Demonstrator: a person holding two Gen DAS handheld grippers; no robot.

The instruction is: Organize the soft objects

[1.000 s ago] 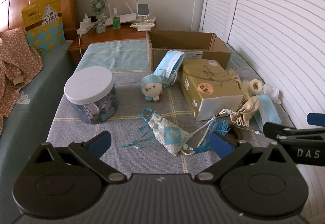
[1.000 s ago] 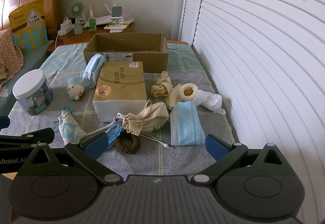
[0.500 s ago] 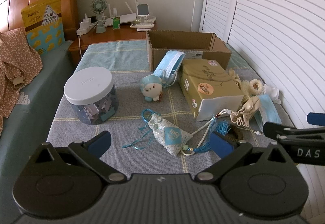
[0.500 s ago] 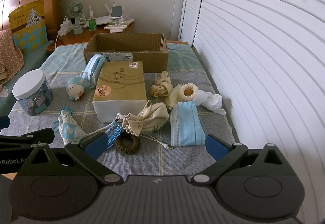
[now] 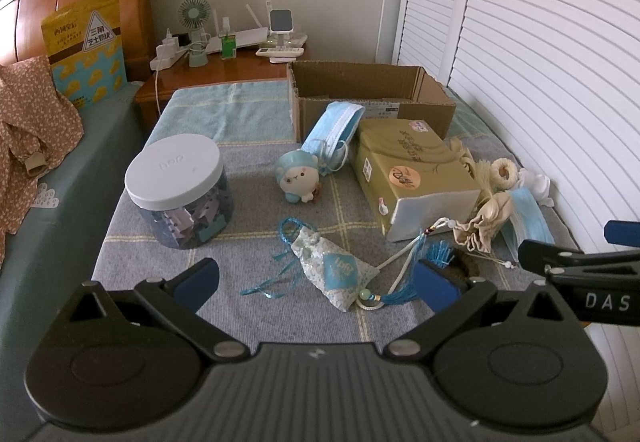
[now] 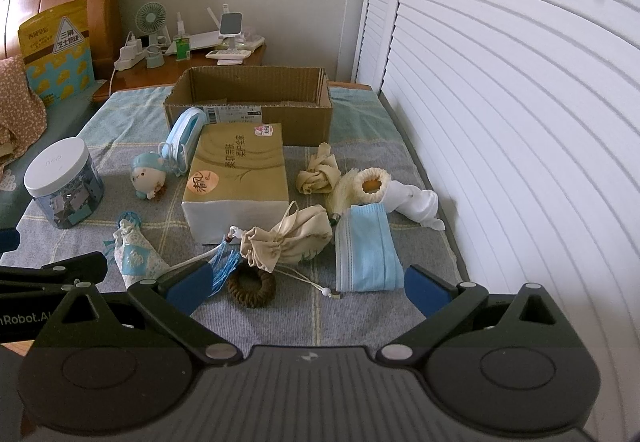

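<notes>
Soft items lie scattered on the grey checked cloth (image 5: 256,209). A blue-and-white sachet (image 5: 334,270) with tassels lies just ahead of my open left gripper (image 5: 316,282). A small plush doll (image 5: 298,177) sits farther back. In the right wrist view a beige drawstring pouch (image 6: 292,238), a brown woven ring (image 6: 252,288) and a folded blue mask (image 6: 366,252) lie in front of my open right gripper (image 6: 306,288). Behind them are a knotted beige cloth (image 6: 318,173), a cream sock (image 6: 372,183) and a white sock (image 6: 416,201). An open cardboard box (image 6: 248,101) stands at the back, a second blue mask (image 6: 184,133) leaning on it.
A gold tissue pack (image 6: 236,173) occupies the middle. A white-lidded jar (image 5: 180,189) stands on the left. White louvred doors (image 6: 520,121) line the right side. A wooden nightstand (image 5: 224,65) with a fan and chargers is behind, a bed with floral fabric (image 5: 28,129) to the left.
</notes>
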